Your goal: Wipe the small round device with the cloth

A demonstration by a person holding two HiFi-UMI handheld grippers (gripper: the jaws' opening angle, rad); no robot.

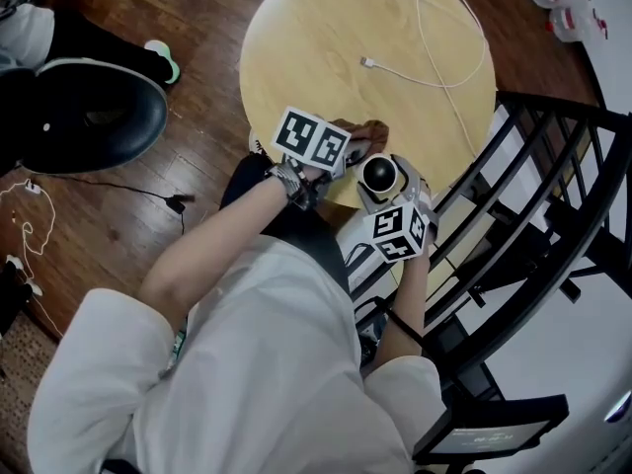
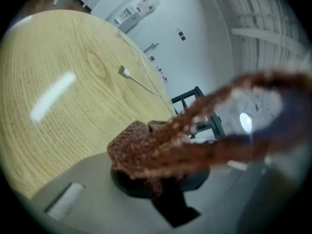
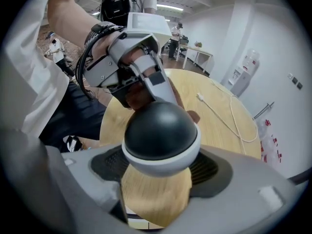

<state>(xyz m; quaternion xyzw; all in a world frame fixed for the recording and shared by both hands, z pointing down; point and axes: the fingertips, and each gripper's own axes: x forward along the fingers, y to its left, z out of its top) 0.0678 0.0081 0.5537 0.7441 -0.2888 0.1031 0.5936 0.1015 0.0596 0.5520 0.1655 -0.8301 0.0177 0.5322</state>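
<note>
The small round device [image 1: 380, 174], a black dome on a white ring, is held over the near edge of the round wooden table [image 1: 316, 38]. My right gripper [image 1: 387, 194] is shut on it from the near side. In the right gripper view the device [image 3: 161, 133] sits between the grey jaws of the right gripper [image 3: 158, 179]. My left gripper [image 1: 354, 148] is shut on a brown cloth [image 1: 367, 134] just left of the dome. The cloth [image 2: 146, 150] fills the jaws of the left gripper [image 2: 156, 179], blurred and bunched. From the right gripper view the cloth [image 3: 136, 95] meets the dome's far side.
A white charging cable [image 1: 434, 38] loops across the far half of the table. A black metal rack [image 1: 533, 196] stands close on the right. A black chair [image 1: 89, 117] and a thin cable [image 1: 128, 191] are on the wooden floor at left.
</note>
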